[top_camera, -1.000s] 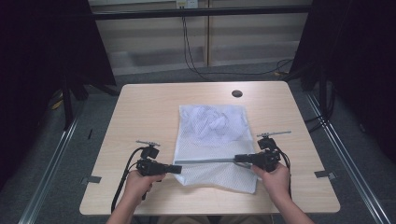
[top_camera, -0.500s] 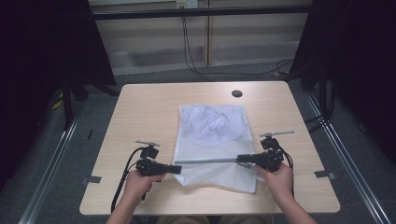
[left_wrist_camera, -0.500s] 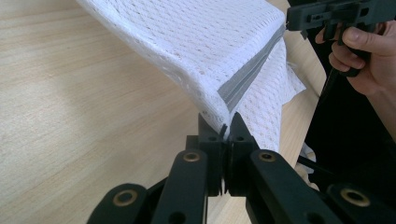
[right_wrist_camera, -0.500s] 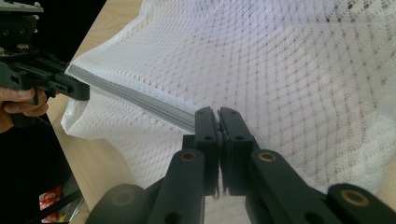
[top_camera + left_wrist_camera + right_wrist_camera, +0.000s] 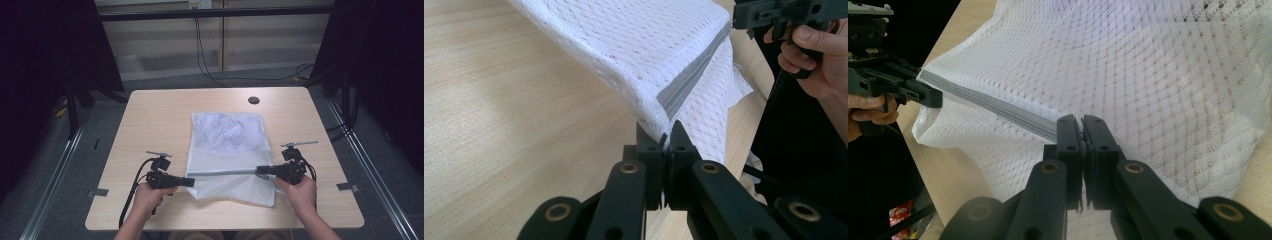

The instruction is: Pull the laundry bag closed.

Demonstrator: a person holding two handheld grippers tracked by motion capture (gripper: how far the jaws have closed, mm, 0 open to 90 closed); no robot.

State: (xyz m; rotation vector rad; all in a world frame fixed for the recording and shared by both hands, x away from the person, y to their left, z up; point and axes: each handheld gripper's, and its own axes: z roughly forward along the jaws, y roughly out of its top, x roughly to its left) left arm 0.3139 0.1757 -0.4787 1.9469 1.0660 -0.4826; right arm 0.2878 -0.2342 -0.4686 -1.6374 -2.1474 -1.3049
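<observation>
A white mesh laundry bag (image 5: 227, 145) with white cloth inside lies on the wooden table (image 5: 160, 120), its near end lifted. A grey zipper strip (image 5: 225, 173) runs taut across that end between both grippers. My left gripper (image 5: 191, 182) is shut on the strip's left end; its own view shows the jaws closed on the mesh and grey strip (image 5: 684, 85). My right gripper (image 5: 260, 170) is shut on the right end, pinching the grey strip (image 5: 998, 107) where it meets the mesh bag (image 5: 1148, 85).
A small dark round grommet (image 5: 253, 100) sits in the table near its far edge. Bare wood lies left of the bag. Black curtains and metal frame rails (image 5: 55, 175) flank the table, with cables on the floor behind.
</observation>
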